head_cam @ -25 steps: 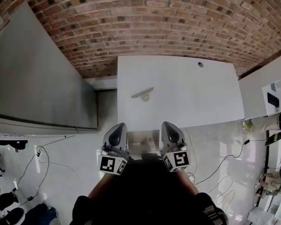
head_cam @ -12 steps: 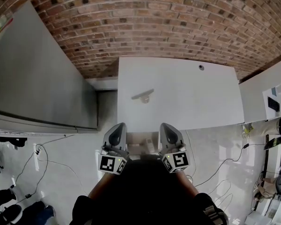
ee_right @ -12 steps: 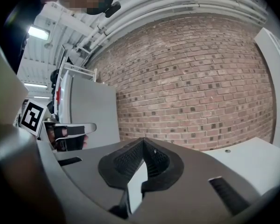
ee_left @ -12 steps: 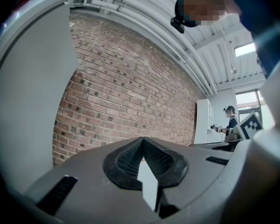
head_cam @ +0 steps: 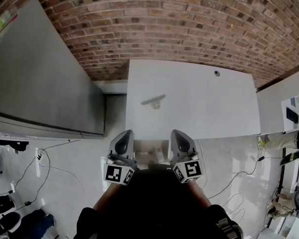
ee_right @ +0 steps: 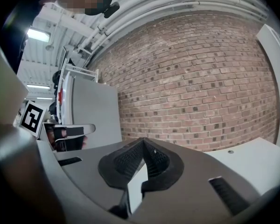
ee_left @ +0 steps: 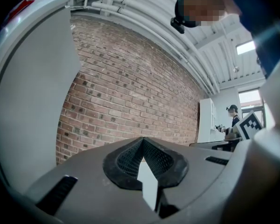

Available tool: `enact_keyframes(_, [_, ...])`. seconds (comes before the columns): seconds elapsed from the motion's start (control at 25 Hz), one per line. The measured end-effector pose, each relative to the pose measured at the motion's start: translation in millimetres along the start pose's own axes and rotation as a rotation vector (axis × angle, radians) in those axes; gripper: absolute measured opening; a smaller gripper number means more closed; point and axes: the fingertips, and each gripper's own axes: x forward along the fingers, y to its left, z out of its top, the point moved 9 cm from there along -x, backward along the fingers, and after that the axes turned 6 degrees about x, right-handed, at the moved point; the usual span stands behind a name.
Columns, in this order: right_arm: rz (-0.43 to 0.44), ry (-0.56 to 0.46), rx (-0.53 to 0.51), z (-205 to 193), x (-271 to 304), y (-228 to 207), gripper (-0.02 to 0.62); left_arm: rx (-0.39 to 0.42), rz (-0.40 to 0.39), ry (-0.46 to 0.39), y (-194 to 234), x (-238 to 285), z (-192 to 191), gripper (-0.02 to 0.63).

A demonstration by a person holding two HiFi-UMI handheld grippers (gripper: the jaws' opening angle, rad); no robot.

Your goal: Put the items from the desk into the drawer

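— How are you holding your hands?

— Side by side, pointing roughly level, at the near edge of the desk [head_cam: 204, 108]. My left gripper [head_cam: 126, 133] and right gripper [head_cam: 176, 132] both have their jaws closed tip to tip, with nothing in either.

— And the thing to put away?

— A small grey item [head_cam: 153, 101] lies flat near the desk's left edge, well apart from both grippers. I cannot tell what it is.

— Do the views differ?

— Only the head view shows the item. My right gripper view catches the desktop's round hole [ee_right: 230, 151]. My left one shows a brick wall [ee_left: 130, 101] and a distant person [ee_left: 233, 119].
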Motion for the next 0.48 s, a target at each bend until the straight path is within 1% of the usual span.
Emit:
enact_keyframes(0.2, [0.000,-0.003,-0.015,0.2,0.3,0.3,0.000,-0.001,0.007,0.006,-0.6,-0.5,0.6,0.003])
enact_keyframes(0.48, [-0.006,-0.003,0.003,1.0,0.1,0.1,0.000,-0.007,0.007,0.008,0.0,-0.7,-0.6,0.003])
